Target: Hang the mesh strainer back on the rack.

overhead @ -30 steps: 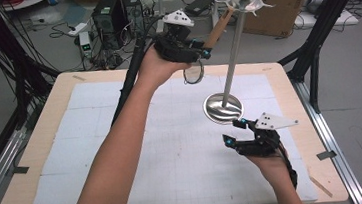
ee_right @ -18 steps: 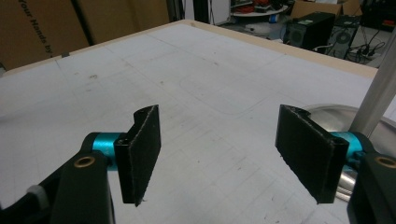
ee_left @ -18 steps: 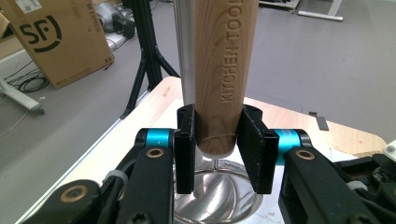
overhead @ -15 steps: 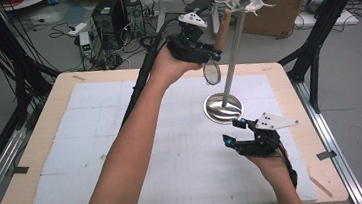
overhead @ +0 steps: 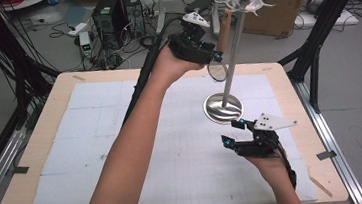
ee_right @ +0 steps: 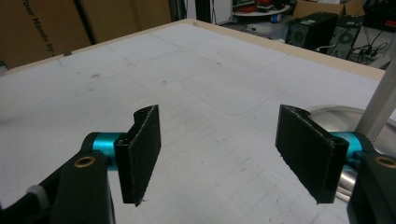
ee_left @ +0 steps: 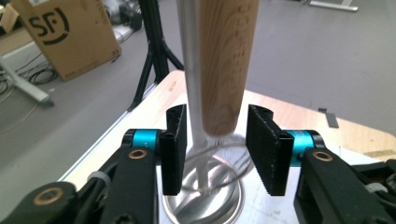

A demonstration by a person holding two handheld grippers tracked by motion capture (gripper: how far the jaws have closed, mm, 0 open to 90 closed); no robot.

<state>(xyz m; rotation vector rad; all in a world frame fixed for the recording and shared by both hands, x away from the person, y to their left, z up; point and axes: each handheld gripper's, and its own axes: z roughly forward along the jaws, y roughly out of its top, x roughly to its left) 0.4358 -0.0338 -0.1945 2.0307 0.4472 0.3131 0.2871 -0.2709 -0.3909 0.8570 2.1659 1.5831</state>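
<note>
Upper centre of the high view: left gripper (overhead: 214,61), jaws just opened, flanks the wooden handle (ee_left: 223,60) without pressing it, beside the metal stand (overhead: 228,62). Lower right: right gripper (overhead: 233,132), jaws apart and empty, above the table (overhead: 47,140).

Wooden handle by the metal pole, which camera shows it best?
The left gripper view: the wooden handle hangs close up between open pads. The high view shows it small beside the pole; the right gripper view gives nothing recognisable of it.

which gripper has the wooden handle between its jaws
The left gripper: the wooden handle hangs between its just-opened jaws. The right gripper holds nothing.
</note>
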